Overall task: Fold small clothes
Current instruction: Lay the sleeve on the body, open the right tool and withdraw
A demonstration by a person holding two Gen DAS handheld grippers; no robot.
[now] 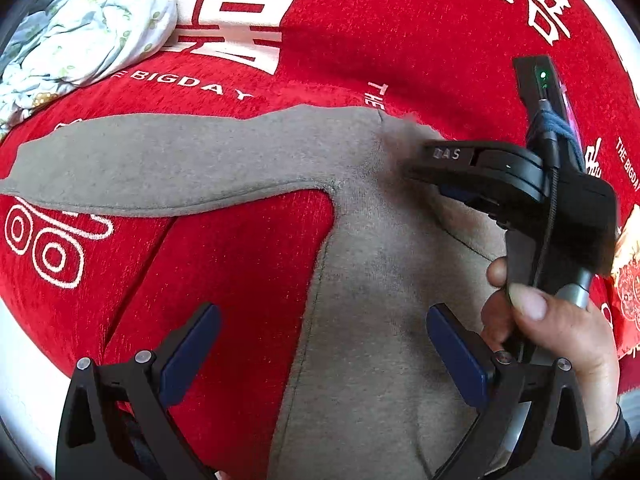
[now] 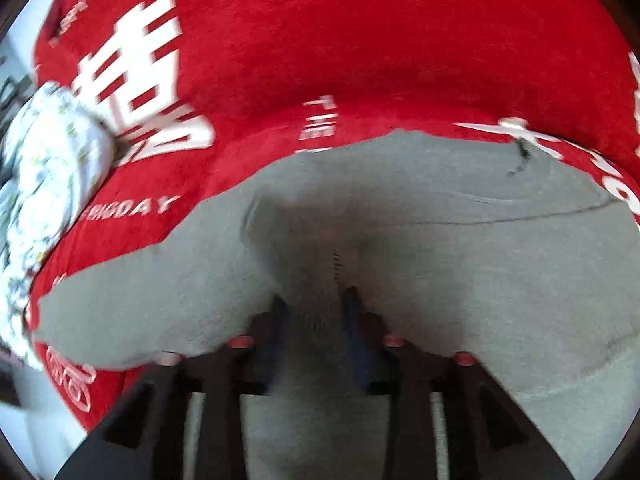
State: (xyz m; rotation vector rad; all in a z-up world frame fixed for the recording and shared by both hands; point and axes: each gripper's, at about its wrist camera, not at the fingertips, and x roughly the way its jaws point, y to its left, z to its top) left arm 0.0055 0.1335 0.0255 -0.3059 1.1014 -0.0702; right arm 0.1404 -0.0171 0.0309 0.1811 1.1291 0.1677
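Observation:
A small grey long-sleeved garment (image 1: 372, 280) lies flat on a red cloth (image 1: 340, 40) with white lettering. One sleeve (image 1: 160, 164) stretches out to the left. My left gripper (image 1: 324, 336) is open and empty, hovering over the garment's left side edge. My right gripper (image 1: 436, 184) shows at the right of the left wrist view, low over the shoulder, held by a bare hand. In the blurred right wrist view my right gripper (image 2: 316, 300) is nearly closed with a raised fold of the grey garment (image 2: 440, 272) between its fingers.
A bundle of white floral fabric (image 1: 80, 28) lies at the far left on the red cloth; it also shows in the right wrist view (image 2: 48, 168). The red cloth's (image 2: 360, 40) edge and a pale surface (image 1: 24, 360) lie at the lower left.

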